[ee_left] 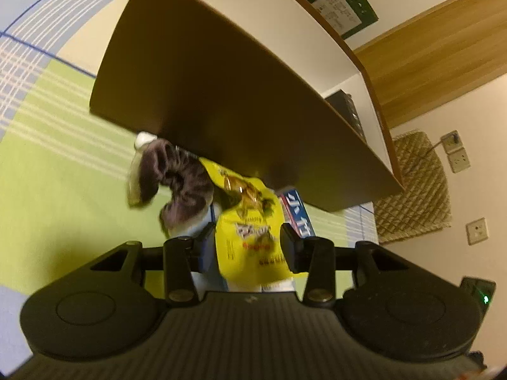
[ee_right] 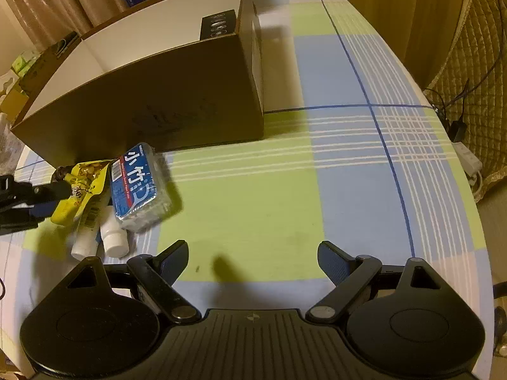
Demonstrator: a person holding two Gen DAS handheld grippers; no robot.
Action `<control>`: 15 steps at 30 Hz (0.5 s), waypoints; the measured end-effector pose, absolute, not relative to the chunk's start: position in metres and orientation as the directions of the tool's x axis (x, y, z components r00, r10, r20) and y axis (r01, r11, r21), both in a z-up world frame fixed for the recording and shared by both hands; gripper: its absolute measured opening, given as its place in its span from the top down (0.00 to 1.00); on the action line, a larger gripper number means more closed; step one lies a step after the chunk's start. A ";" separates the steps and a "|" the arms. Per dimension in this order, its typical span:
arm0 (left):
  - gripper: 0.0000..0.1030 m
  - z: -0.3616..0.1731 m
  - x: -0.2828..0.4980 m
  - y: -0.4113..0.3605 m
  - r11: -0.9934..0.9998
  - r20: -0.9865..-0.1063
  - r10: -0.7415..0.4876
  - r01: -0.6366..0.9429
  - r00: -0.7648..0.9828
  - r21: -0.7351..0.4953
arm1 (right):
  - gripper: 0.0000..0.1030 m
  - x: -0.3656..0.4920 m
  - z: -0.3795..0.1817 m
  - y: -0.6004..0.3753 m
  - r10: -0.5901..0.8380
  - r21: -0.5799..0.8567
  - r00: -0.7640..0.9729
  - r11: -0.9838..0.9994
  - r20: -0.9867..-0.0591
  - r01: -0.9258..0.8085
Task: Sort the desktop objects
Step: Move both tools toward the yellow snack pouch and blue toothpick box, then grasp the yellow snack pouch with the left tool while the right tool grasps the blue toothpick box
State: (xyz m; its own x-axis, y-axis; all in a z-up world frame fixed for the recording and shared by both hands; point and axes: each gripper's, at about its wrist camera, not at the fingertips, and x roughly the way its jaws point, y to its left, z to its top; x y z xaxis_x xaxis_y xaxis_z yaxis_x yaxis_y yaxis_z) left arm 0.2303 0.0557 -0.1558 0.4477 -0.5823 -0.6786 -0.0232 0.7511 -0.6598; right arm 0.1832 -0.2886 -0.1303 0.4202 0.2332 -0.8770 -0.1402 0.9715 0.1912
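Observation:
My left gripper [ee_left: 248, 237] is shut on a yellow snack packet [ee_left: 253, 231] and holds it just in front of the brown cardboard box [ee_left: 206, 72]. The packet [ee_right: 82, 186] and the left gripper [ee_right: 47, 194] also show at the left of the right wrist view. A dark purple scrunchie [ee_left: 177, 180] lies beyond the packet. A blue floss-pick box [ee_right: 139, 186] lies beside the packet, with two white bottles [ee_right: 112, 237] below it. My right gripper [ee_right: 252, 261] is open and empty above the tablecloth.
The cardboard box [ee_right: 152, 107] is open at the top with a black item [ee_right: 218, 23] inside. The table has a green and blue checked cloth [ee_right: 317, 174]. A quilted chair [ee_right: 475, 63] and cables stand past the table's right edge.

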 end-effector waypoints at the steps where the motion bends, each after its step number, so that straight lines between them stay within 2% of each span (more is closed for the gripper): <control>1: 0.65 -0.156 0.234 0.055 0.752 -0.680 -0.576 -0.033 0.452 -0.659 | 0.16 0.183 -0.131 -0.289 0.232 0.191 0.419 0.972 -0.878 -0.139; 3: 0.65 -0.159 0.240 0.053 0.746 -0.680 -0.575 -0.050 0.455 -0.664 | 0.16 0.184 -0.131 -0.288 0.231 0.191 0.419 0.972 -0.878 -0.137; 8: 0.75 -0.164 0.256 0.044 0.761 -0.701 -0.562 -0.058 0.438 -0.646 | 0.16 0.184 -0.133 -0.289 0.224 0.187 0.416 0.974 -0.881 -0.128; 15: 0.80 -0.164 0.263 0.037 0.762 -0.696 -0.572 -0.032 0.434 -0.647 | 0.16 0.184 -0.133 -0.291 0.214 0.179 0.417 0.976 -0.883 -0.121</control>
